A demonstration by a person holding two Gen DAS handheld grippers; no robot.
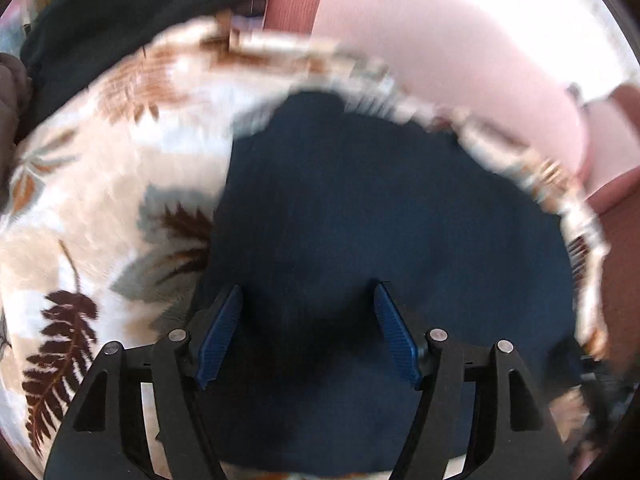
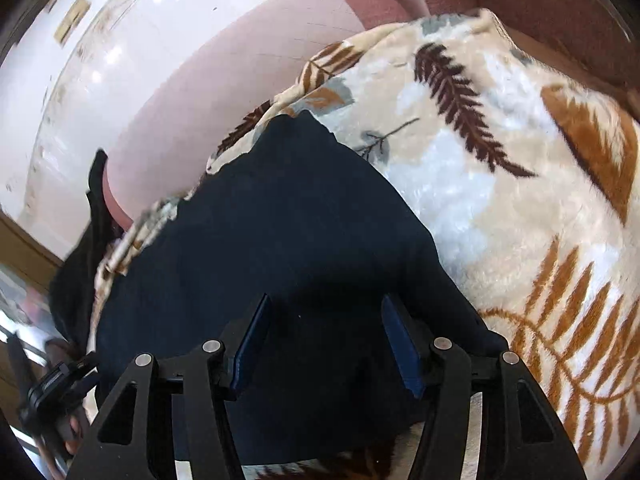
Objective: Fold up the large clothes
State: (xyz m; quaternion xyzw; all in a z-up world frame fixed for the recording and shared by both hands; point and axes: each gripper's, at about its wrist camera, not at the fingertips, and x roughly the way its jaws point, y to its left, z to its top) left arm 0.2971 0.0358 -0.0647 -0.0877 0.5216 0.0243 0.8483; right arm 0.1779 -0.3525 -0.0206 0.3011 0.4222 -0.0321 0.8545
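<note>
A dark navy garment (image 1: pixel 380 216) lies flat on a cream blanket with a brown fern print (image 1: pixel 92 208). My left gripper (image 1: pixel 308 300) is open just above the garment's near part, with nothing between its blue pads. The same garment (image 2: pixel 280 224) shows in the right wrist view, lying across the fern blanket (image 2: pixel 520 200). My right gripper (image 2: pixel 326 312) is open over the garment's near end and holds nothing. The left gripper (image 2: pixel 56 392) shows at the lower left of the right wrist view.
A black cloth (image 1: pixel 112 24) lies beyond the blanket at the upper left. A pink cushion (image 1: pixel 440 52) with a darker red edge (image 1: pixel 294 0) borders the blanket at the back. It shows also in the right wrist view (image 2: pixel 224 92), next to a pale floor (image 2: pixel 60 80).
</note>
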